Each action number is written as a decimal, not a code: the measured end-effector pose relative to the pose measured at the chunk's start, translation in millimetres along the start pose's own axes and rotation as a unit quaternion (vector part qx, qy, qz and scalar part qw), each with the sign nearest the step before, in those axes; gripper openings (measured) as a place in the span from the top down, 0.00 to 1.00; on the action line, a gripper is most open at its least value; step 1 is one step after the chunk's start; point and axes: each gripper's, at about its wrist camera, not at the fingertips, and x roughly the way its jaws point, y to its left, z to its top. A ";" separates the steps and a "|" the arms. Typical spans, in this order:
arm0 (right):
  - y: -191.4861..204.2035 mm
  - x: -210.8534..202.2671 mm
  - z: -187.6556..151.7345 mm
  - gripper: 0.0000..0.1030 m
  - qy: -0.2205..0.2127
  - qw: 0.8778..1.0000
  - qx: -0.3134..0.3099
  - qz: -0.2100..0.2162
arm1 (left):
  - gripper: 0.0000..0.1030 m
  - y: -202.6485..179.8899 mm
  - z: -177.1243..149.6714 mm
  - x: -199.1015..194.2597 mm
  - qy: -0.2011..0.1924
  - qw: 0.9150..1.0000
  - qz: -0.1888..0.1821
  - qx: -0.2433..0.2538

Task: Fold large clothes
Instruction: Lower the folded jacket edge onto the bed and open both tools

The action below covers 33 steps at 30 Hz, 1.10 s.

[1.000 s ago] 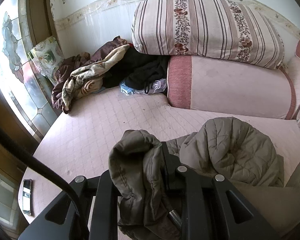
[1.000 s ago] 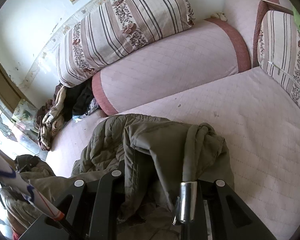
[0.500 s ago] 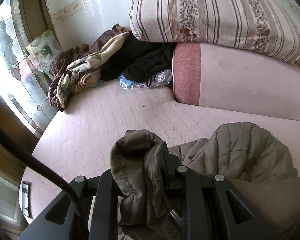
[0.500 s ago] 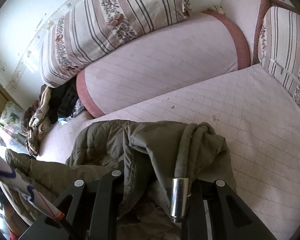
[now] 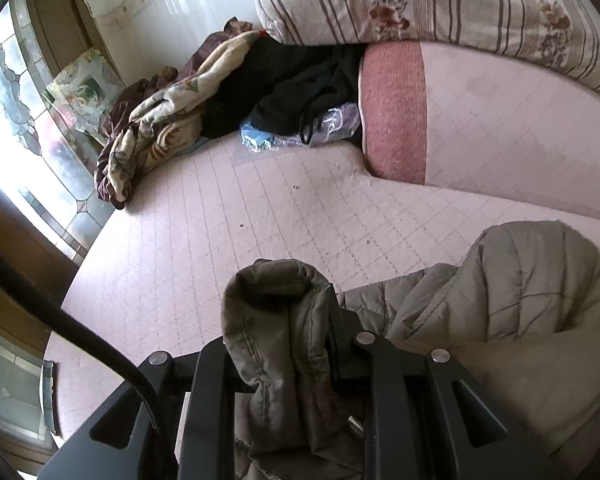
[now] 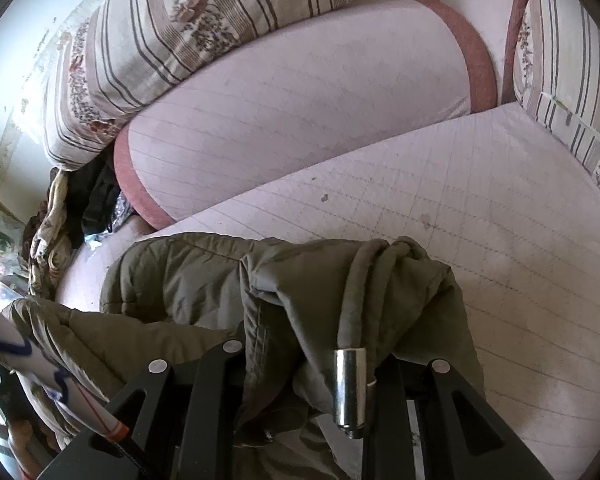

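Observation:
An olive quilted jacket lies bunched on the pink quilted sofa seat. My left gripper is shut on a thick fold of the jacket's edge, which bulges up between the jaws. My right gripper is shut on another bunched part of the jacket, and a drawcord with a metal tip hangs over it. The rest of the jacket spreads between the two grippers.
A pink bolster and striped floral cushions line the back. A heap of dark clothes and a patterned blanket fills the left corner by the stained-glass window. Another striped cushion stands at the right.
Both grippers have moved forward and lower toward the sofa back with the jacket still held. The bolster and cushions loom larger in both views.

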 end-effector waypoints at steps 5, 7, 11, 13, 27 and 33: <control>-1.5 17.3 3.8 0.76 0.005 1.000 0.000 -0.005 | 0.79 -6.6 -0.2 16.3 0.003 1.000 0.008 0.005; -3.7 24.9 4.3 0.76 0.007 1.000 0.002 -0.006 | 0.78 -9.2 -0.6 22.9 0.003 1.000 0.011 0.008; -7.4 38.0 3.2 0.76 0.009 1.000 0.003 -0.006 | 0.77 -13.1 -2.8 37.1 0.007 1.000 0.015 0.011; -8.0 45.5 3.2 0.76 0.011 1.000 0.002 -0.007 | 0.76 -14.1 -3.3 44.9 0.011 1.000 0.014 0.010; -14.6 76.3 0.3 0.74 0.014 1.000 -0.003 0.007 | 0.69 -22.9 -7.7 73.1 0.012 1.000 0.021 0.003; -16.4 77.8 -1.3 0.72 0.009 1.000 0.011 0.009 | 0.54 -14.1 -6.3 78.3 0.025 1.000 -0.002 -0.018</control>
